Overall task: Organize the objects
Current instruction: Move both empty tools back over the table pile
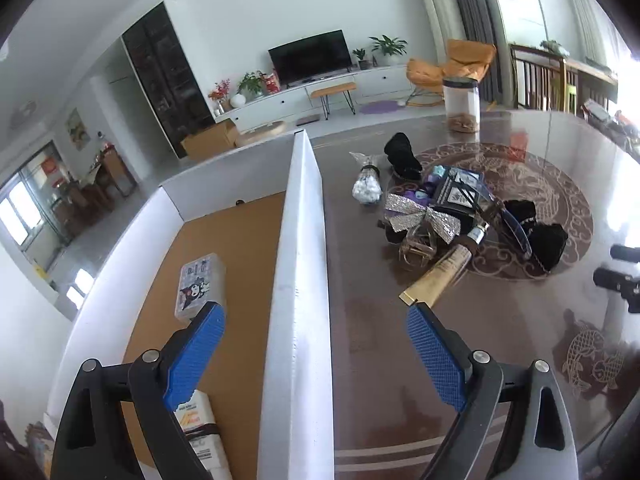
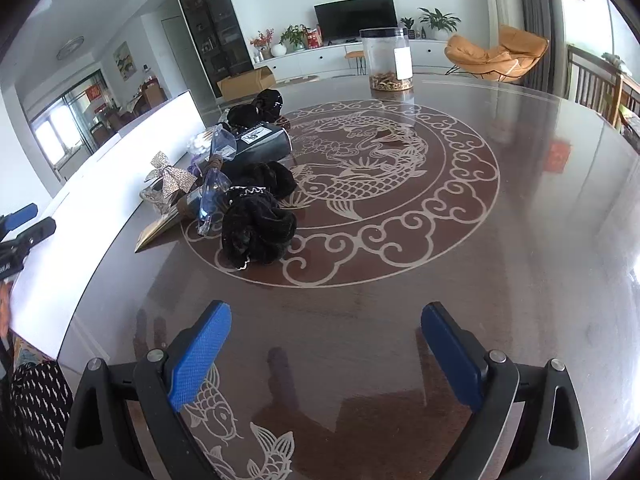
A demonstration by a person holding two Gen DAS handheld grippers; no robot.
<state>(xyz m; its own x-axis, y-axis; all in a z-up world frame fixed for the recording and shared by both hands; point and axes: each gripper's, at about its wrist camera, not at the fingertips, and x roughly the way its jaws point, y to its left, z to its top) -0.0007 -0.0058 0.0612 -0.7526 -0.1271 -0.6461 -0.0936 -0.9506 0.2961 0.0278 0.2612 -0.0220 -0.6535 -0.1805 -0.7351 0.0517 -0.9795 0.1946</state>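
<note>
My left gripper (image 1: 314,320) is open and straddles the white wall (image 1: 302,280) of a box with a brown floor (image 1: 236,248), nothing between its pads. Inside the box lie a small cartoon-printed case (image 1: 199,286) and a white carton (image 1: 198,420). A pile of small items sits on the dark table: a silver bow (image 1: 420,214), a gold tube (image 1: 438,276), a bag of white balls (image 1: 366,188), a black box (image 1: 458,198) and black scrunchies (image 2: 256,228). My right gripper (image 2: 326,338) hovers open over bare table, empty.
A clear jar (image 2: 386,60) with brown bits stands at the table's far side. The table (image 2: 520,240) carries a round fish pattern. The left gripper shows at the left edge of the right wrist view (image 2: 24,224). A patterned sleeve (image 2: 36,408) is at lower left.
</note>
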